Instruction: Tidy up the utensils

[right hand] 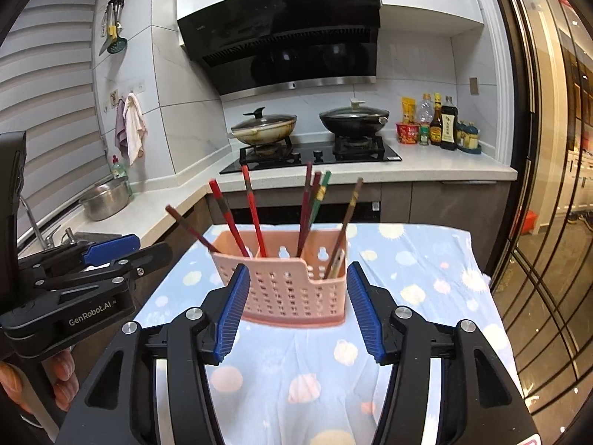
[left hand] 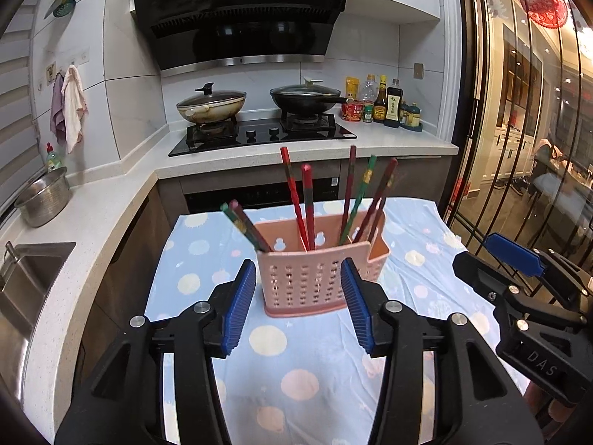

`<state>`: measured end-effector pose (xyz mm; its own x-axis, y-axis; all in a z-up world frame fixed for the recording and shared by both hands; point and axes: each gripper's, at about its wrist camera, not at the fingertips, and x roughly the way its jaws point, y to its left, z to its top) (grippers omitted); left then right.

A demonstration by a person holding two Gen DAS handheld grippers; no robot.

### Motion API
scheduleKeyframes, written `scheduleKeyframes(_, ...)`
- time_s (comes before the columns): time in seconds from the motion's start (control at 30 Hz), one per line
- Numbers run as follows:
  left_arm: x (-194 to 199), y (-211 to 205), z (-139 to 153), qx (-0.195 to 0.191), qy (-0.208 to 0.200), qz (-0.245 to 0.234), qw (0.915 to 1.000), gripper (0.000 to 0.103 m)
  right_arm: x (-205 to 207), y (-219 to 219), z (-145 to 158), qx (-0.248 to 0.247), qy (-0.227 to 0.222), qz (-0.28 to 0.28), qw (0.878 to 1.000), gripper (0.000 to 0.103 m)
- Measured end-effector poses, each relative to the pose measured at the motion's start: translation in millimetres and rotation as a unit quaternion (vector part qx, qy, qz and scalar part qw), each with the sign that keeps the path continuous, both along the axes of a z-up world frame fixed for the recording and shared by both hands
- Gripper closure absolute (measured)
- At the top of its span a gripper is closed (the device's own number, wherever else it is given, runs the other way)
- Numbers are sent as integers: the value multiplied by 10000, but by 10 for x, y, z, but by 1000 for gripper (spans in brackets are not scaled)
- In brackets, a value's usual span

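A pink perforated utensil holder (left hand: 307, 278) stands on a small table with a blue dotted cloth (left hand: 296, 371). Several red, green and brown chopsticks (left hand: 296, 193) stand in it, leaning outward. My left gripper (left hand: 298, 282) is open and empty just in front of the holder. In the right wrist view the holder (right hand: 289, 289) and its chopsticks (right hand: 252, 207) sit right ahead. My right gripper (right hand: 296, 289) is open and empty in front of it. The right gripper also shows at the right of the left wrist view (left hand: 519, 259). The left gripper shows at the left of the right wrist view (right hand: 111, 256).
Behind the table is a counter with a gas hob (left hand: 259, 133), two lidded woks (left hand: 211, 105) and sauce bottles (left hand: 385, 104). A steel pot (left hand: 46, 196) and sink (left hand: 26, 278) are at the left. A glass door (left hand: 519, 148) is at the right.
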<state>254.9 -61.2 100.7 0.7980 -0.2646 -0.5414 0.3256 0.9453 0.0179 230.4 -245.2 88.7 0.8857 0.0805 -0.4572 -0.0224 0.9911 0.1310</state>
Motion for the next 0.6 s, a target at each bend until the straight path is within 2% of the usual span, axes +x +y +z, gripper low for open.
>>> scheduleKeyframes(0.1,-146,25,-67,32,-10,28,10000,48,-158,-19,-91,-35,97,-120,9999,49)
scheduleKeyframes(0.27,-338,59,-134,39,-16,54,10000,43,-379,-79,-216,11,215,-295,9993,45)
scheduleKeyframes(0.4,-474,61,-208,121,-51,115,9998,33,-516,-97,-269,-56,271,-434,9987,44)
scheduleKeyframes(0.6,-625,76,-355,147,36,188,9997,22,-769,-61,-374,-494,172,-672,9964,34)
